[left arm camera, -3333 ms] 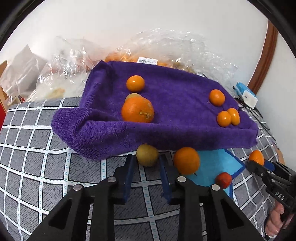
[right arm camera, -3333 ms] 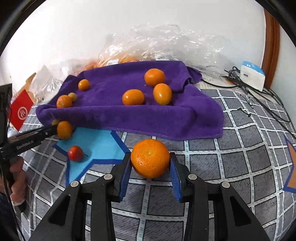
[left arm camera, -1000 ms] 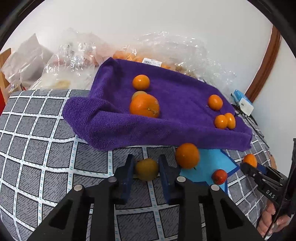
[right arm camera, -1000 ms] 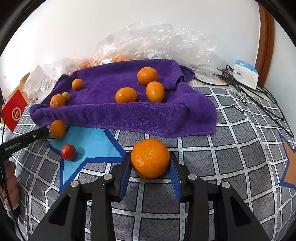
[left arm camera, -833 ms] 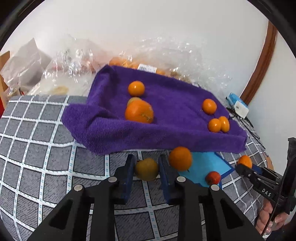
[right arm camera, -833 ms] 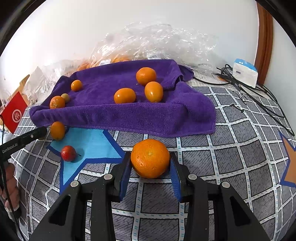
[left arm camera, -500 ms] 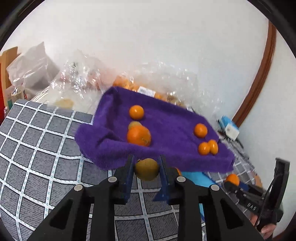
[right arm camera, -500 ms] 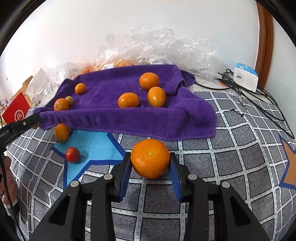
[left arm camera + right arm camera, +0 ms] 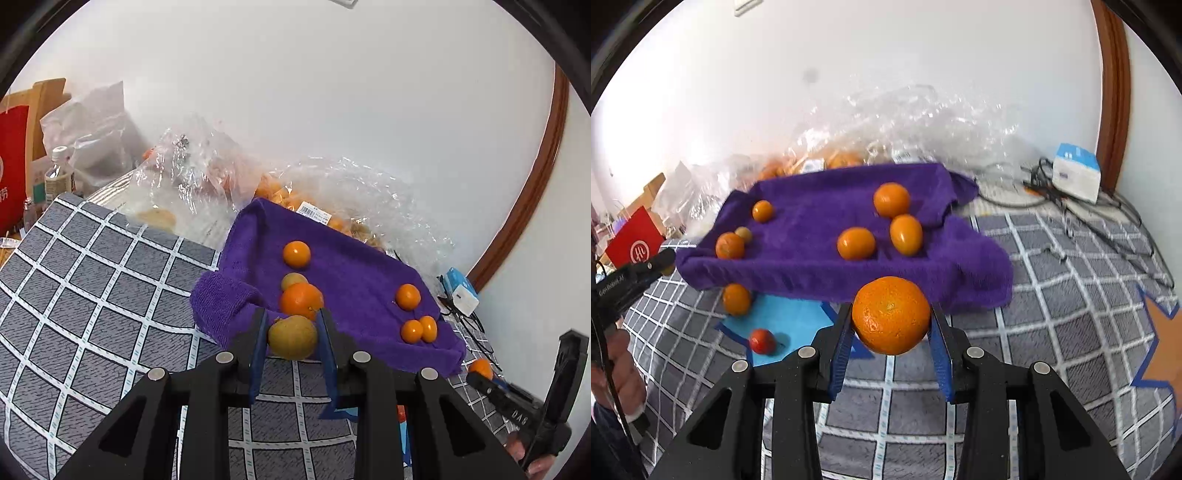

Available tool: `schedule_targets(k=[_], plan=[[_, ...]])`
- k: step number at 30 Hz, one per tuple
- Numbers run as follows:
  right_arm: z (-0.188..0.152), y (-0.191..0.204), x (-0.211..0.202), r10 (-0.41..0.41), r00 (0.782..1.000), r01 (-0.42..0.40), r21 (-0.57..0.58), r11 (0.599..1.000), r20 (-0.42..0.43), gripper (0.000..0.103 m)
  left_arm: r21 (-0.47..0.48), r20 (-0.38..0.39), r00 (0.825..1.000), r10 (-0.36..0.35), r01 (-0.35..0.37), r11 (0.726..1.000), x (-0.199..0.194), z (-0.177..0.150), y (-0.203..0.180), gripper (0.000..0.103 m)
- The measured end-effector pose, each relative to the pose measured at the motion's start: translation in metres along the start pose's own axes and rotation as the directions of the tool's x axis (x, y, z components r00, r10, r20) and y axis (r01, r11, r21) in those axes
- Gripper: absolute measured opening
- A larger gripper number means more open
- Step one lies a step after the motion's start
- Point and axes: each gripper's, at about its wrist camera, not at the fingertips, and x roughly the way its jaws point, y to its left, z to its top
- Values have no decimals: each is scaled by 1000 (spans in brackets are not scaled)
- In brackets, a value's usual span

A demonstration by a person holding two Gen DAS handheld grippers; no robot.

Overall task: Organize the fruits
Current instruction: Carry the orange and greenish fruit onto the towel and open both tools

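My left gripper [image 9: 292, 334] is shut on a yellow-green fruit [image 9: 292, 336] and holds it in the air in front of the purple towel [image 9: 354, 284]. My right gripper [image 9: 891, 325] is shut on a large orange [image 9: 891, 314], lifted above the checked cloth. Several oranges lie on the purple towel [image 9: 812, 218], with a small yellow-green fruit [image 9: 743, 233] at its left. One orange [image 9: 736, 298] and a small red fruit [image 9: 762, 340] lie by the blue star [image 9: 790, 325].
Clear plastic bags of fruit [image 9: 332, 206] lie behind the towel by the wall. A white and blue box with cables [image 9: 1075, 172] sits at the right. A red bag [image 9: 634, 240] and bottles [image 9: 55, 177] stand at the left.
Both grippers have risen from the cloth with their fruits held. The left one has lifted high, and the right one has lifted the large orange toward the towel.
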Motion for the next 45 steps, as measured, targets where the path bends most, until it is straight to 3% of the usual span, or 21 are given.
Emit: schedule_targets(k=[9, 18, 27, 37, 42, 45], plan=[[47, 13, 4, 6, 1000, -5, -34, 999, 27, 39, -3, -1, 1000, 18, -18, 1000, -2, 20, -2, 25], [93, 27, 61, 40, 999, -41, -26, 999, -29, 39, 55, 16, 996, 88, -89, 994, 1, 72, -2, 25], [91, 30, 128, 39, 987, -46, -37, 998, -158, 39, 48, -75, 994, 79, -76, 996, 50, 89, 6, 25], [85, 32, 139, 63, 981, -73, -49, 996, -186, 40, 69, -222, 968, 120, -108, 992, 118, 81, -4, 25], [84, 32, 136, 88, 977, -99, -46, 994, -195, 56, 106, -234, 958, 165, -143, 984, 131, 73, -8, 25], [87, 30, 131, 80, 978, -91, -50, 995, -193, 57, 148, -218, 957, 191, -161, 976, 132, 71, -14, 25]])
